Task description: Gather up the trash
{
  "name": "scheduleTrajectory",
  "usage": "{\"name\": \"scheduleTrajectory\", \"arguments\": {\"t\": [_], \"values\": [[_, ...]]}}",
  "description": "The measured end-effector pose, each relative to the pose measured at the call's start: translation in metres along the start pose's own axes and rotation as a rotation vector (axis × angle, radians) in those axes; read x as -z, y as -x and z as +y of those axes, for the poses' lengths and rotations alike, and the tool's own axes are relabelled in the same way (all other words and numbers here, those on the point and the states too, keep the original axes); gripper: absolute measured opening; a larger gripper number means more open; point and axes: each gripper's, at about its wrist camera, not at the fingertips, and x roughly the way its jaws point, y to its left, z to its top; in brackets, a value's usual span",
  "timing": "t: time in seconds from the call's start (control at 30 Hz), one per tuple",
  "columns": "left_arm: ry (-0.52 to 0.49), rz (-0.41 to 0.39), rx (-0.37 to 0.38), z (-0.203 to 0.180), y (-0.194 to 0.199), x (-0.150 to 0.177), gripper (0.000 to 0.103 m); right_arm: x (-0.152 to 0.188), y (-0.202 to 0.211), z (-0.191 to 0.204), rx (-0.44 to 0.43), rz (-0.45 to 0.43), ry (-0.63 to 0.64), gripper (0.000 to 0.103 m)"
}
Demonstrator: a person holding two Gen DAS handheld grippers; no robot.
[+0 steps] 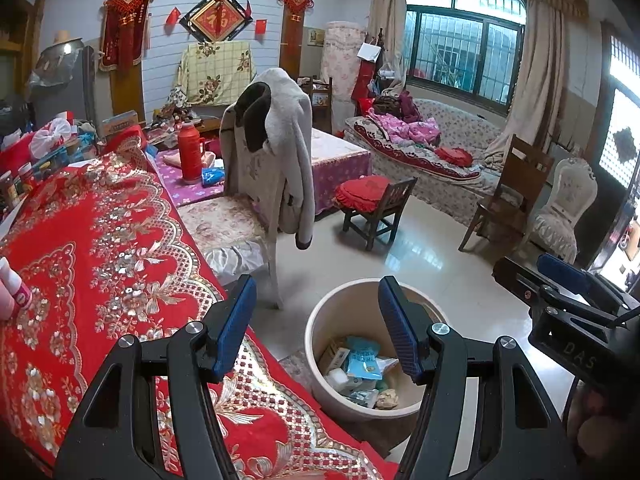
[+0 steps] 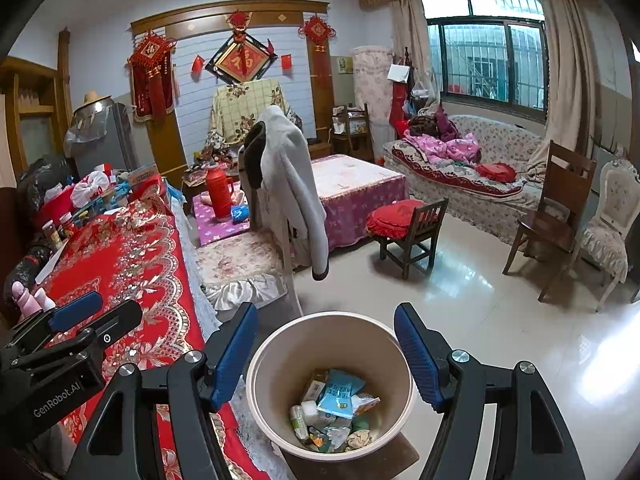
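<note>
Both claws gape apart, empty: left gripper (image 1: pixel 318 328) by the red table (image 1: pixel 100 240), right gripper (image 2: pixel 326 354) over the near bin (image 2: pixel 280 356). Trash (image 2: pixel 340 408) sits inside, likely just dropped.

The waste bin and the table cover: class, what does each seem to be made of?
The waste bin looks like smooth beige plastic, judging by its thin, even, matte wall. The table cover looks like red woven fabric with shiny gold-and-silver embroidery or print; the glinting floral pattern and draped edge suggest cloth.
</note>
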Motion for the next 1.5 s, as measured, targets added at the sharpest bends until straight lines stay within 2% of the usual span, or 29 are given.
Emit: {"name": "scheduleTrajectory", "arguments": {"t": [1.5], "values": [[0.009, 0.021, 0.006, 0.003, -0.004, 0.001, 0.062, 0.011, -0.013, 0.007, 0.001, 0.031, -0.001, 0.072]]}}
